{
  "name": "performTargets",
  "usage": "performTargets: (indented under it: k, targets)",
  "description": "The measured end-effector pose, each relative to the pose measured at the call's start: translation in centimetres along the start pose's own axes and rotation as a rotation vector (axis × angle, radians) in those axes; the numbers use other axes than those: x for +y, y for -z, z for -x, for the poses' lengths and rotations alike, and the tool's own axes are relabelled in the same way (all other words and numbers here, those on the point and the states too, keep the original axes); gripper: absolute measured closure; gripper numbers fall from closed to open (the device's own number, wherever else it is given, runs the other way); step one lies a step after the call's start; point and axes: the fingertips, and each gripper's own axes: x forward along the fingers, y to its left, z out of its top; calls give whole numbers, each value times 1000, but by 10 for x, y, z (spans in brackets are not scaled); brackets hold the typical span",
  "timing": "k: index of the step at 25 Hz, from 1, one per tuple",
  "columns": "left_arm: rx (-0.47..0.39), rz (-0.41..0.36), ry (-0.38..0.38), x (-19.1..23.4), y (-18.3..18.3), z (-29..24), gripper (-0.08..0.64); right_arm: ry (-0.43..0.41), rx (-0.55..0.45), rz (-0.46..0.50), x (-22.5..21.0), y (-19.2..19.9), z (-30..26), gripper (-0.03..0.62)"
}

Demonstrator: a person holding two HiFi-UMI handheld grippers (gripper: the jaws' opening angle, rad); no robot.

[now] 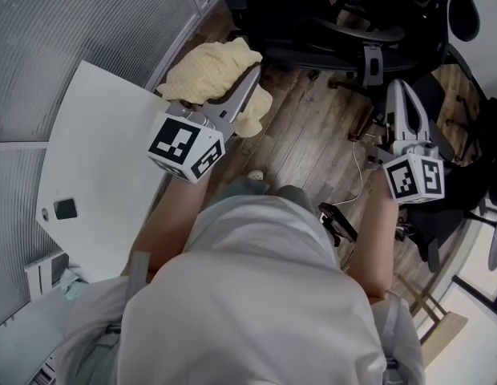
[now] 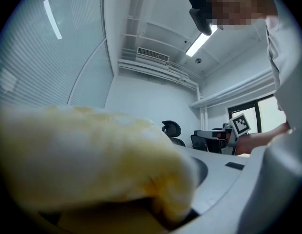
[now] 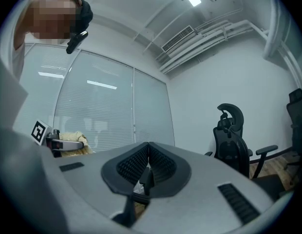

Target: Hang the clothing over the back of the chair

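A pale yellow fluffy garment (image 1: 210,69) hangs bunched over the long jaws of my left gripper (image 1: 252,74), which is shut on it. In the left gripper view the garment (image 2: 87,155) fills the lower half and hides the jaw tips. My right gripper (image 1: 399,88) is held level at the right, apart from the garment. Its ribbed black pads (image 3: 160,162) meet with nothing between them. A black office chair (image 1: 305,18) stands just beyond both grippers, and a high-backed chair with a headrest (image 3: 233,139) shows in the right gripper view.
A white table (image 1: 96,159) with a small dark device (image 1: 65,208) sits at my left, beside a wall of blinds (image 1: 72,22). More black chairs (image 1: 441,6) crowd the far right. A white cable (image 1: 359,175) lies on the wooden floor.
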Motion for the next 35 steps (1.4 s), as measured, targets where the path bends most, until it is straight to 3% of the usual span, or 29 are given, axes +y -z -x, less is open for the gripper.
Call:
performTargets:
  k: [21, 35]
  targets:
    - [20, 23, -27, 19, 7, -37, 433, -7, 9, -26, -30, 4, -40, 571]
    - [30, -9, -107, 23, -1, -90, 433, -104, -13, -50, -81, -2, -96, 571]
